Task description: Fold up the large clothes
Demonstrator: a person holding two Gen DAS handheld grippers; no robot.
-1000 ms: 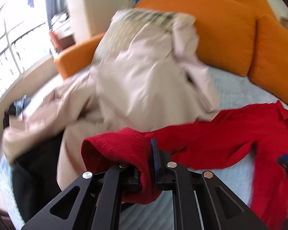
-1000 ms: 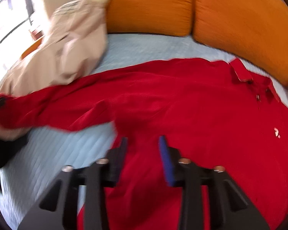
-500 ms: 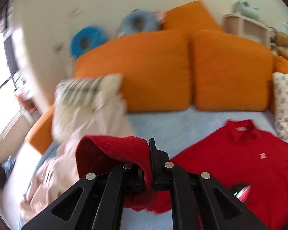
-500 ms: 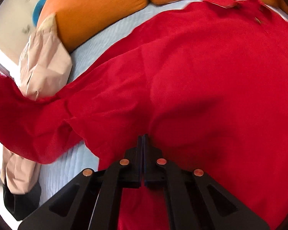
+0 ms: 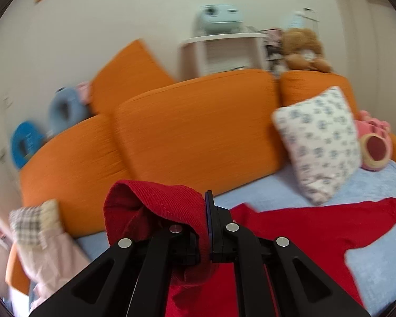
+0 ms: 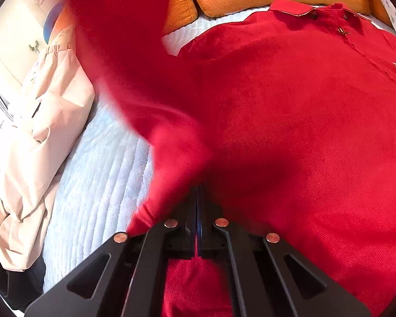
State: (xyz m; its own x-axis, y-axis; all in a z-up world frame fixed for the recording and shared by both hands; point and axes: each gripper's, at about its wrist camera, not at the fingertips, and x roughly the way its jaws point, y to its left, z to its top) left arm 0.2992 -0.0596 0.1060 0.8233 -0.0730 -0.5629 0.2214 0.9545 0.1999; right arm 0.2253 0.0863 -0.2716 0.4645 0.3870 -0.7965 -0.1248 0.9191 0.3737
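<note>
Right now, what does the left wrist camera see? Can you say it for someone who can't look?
The left tongs are shut on a cuff of the red shirt, lifting it above the pale blue bed cover. Behind stand orange cushions, a flowered pillow and a brown teddy bear.

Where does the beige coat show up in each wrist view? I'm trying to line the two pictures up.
Left wrist: the beige coat sits at the lower left edge, blurred, left of the left gripper.
Right wrist: it lies along the left side, on the pale blue cover.
Shared landmark: the red polo shirt, gripped in both views.
</note>
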